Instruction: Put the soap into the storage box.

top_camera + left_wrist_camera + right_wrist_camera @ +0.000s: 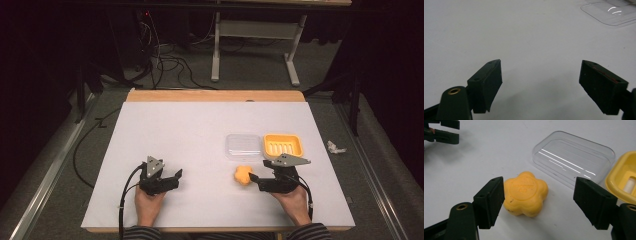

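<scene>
The clear lid (573,157) lies beyond the right gripper (539,200) and looks empty. Just past that gripper's far jaw sits the yellow soap dish (624,182), whose ribbed tray holds nothing that I can see. The soap (526,193) — a small flower-shaped orange bar — lies on the table between the spread jaws, close against the near one, not pinched. It looks light, firm and likely slick; pinching across two opposite lobes seems surest. The left gripper (540,85) is also spread wide — bare table between its jaws.
</scene>
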`<control>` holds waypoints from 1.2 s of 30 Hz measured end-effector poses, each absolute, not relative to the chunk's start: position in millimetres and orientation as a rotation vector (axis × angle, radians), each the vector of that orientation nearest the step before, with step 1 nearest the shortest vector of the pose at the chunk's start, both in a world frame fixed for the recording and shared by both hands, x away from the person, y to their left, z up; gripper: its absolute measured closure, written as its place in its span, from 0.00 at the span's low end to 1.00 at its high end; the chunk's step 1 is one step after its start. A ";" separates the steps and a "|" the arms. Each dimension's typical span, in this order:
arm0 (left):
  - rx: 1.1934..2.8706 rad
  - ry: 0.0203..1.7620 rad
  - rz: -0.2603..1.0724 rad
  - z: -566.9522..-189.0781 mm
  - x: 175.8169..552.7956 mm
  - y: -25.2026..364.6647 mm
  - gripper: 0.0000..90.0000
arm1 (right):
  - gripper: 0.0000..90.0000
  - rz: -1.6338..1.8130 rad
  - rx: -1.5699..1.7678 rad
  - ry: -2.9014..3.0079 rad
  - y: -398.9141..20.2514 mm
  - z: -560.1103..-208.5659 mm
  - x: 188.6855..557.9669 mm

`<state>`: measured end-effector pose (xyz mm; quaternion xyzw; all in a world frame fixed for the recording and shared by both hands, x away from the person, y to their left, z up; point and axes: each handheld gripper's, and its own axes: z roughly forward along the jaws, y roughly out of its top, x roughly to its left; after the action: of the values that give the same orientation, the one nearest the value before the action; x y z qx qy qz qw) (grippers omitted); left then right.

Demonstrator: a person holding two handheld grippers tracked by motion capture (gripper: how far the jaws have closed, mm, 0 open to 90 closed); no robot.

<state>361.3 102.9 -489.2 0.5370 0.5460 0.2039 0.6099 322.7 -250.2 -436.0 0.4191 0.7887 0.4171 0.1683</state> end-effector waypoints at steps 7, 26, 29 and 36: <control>1.239 1.261 0.474 -489.3 361.2 102.9 0.21 | 0.27 1.119 1.159 2.304 -239.9 -432.7 326.1; 1.238 1.270 0.488 -489.6 361.7 102.4 0.21 | 0.24 1.004 1.073 2.416 -211.1 -445.6 339.7; 1.231 1.273 0.485 -489.5 361.9 102.1 0.22 | 0.24 0.993 1.063 2.426 -209.0 -446.7 341.3; 1.230 1.274 0.488 -489.6 362.1 102.1 0.22 | 0.23 0.949 1.068 2.441 -205.1 -452.1 347.4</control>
<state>362.1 102.1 -489.6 0.5319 0.5513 0.2110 0.6071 347.4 -205.1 -452.1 0.3730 0.8524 0.3315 0.1560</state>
